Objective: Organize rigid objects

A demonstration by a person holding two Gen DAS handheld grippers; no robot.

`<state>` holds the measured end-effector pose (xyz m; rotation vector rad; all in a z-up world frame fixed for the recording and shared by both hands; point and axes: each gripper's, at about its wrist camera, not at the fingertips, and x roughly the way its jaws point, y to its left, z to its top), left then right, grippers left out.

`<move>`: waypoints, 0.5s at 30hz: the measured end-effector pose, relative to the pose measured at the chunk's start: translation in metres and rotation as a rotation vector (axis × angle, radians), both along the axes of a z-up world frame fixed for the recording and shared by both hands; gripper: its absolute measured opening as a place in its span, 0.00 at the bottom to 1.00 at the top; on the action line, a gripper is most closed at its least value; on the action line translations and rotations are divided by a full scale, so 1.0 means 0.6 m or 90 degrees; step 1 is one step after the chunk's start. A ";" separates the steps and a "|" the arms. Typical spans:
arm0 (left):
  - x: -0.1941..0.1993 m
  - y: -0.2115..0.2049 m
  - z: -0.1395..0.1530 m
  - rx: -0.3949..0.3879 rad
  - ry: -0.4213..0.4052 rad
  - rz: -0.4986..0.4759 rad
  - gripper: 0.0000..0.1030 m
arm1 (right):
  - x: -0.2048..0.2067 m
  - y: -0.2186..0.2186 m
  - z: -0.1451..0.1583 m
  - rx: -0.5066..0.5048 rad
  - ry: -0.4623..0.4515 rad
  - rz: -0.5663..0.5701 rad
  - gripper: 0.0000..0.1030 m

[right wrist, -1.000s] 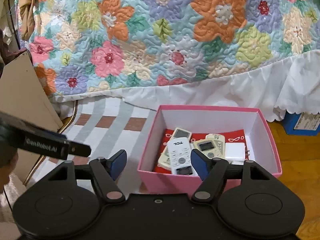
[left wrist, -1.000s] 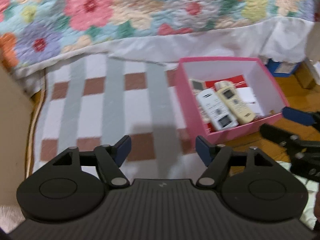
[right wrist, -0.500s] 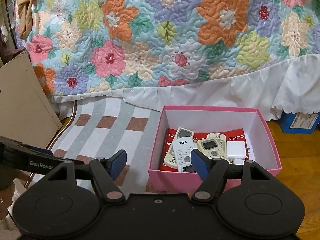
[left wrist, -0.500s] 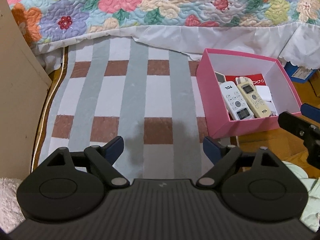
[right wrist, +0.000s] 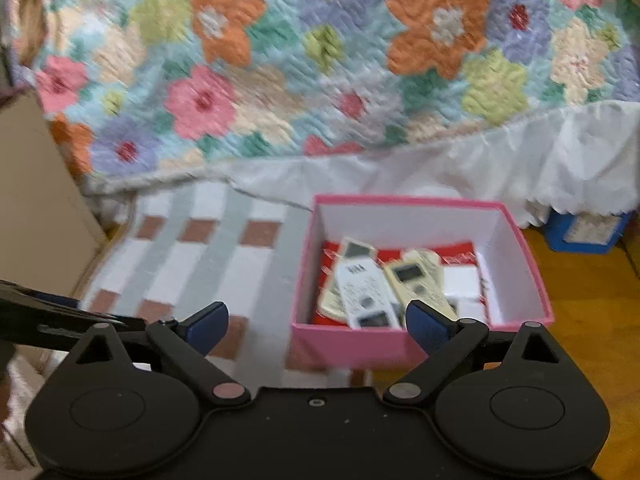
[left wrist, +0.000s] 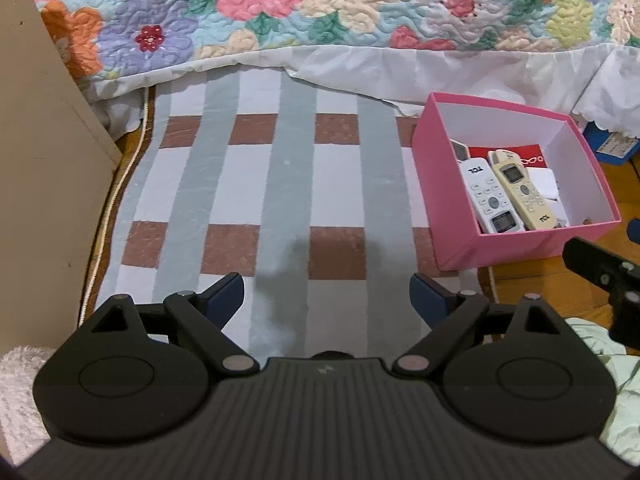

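Note:
A pink box point(left wrist: 516, 246) point(right wrist: 356, 346) sits at the right edge of a checked rug point(left wrist: 280, 184). Inside lie a white remote point(left wrist: 490, 196) point(right wrist: 362, 294), a cream remote point(left wrist: 522, 188) point(right wrist: 416, 282), a third remote point(right wrist: 352, 254) under them, white blocks point(left wrist: 546, 184) and a red card point(left wrist: 516, 152). My left gripper point(left wrist: 327, 294) hovers over the bare rug, its jaws opening with nothing between them. My right gripper point(right wrist: 316, 322) hangs in front of the box's near wall, jaws opening and empty. The right gripper's finger point(left wrist: 600, 270) shows at the right of the left wrist view.
A floral quilt point(left wrist: 320, 12) with a white skirt point(right wrist: 440, 168) hangs behind the rug. A tan board point(left wrist: 44, 168) leans at the left. A blue box point(right wrist: 588, 232) stands on the wooden floor point(right wrist: 592, 312) at the right. Pale green cloth point(left wrist: 608, 360) lies near right.
Both grippers' jaws have spread wider. The left wrist view has swung so the box lies farther right. The right wrist view has drawn back and risen slightly, and is now blurred.

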<state>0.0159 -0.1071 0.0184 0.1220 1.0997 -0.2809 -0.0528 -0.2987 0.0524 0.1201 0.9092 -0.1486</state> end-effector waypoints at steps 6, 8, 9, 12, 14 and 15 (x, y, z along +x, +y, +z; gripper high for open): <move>0.002 0.010 0.001 0.008 0.008 0.006 0.88 | 0.002 -0.004 -0.003 -0.002 0.029 -0.008 0.95; 0.003 0.014 0.001 0.010 0.010 0.008 0.88 | 0.001 -0.004 -0.001 -0.002 0.035 -0.009 0.95; 0.002 0.016 0.000 0.012 0.012 0.009 0.88 | 0.000 -0.002 0.001 -0.004 0.038 -0.010 0.95; 0.004 0.017 -0.001 0.021 0.017 0.011 0.88 | 0.002 0.002 0.003 -0.012 0.048 -0.010 0.95; 0.005 0.017 -0.001 0.026 0.019 0.013 0.88 | 0.003 0.005 0.003 -0.019 0.053 -0.009 0.95; 0.005 0.018 -0.001 0.027 0.020 0.014 0.88 | 0.003 0.007 0.003 -0.023 0.056 -0.007 0.95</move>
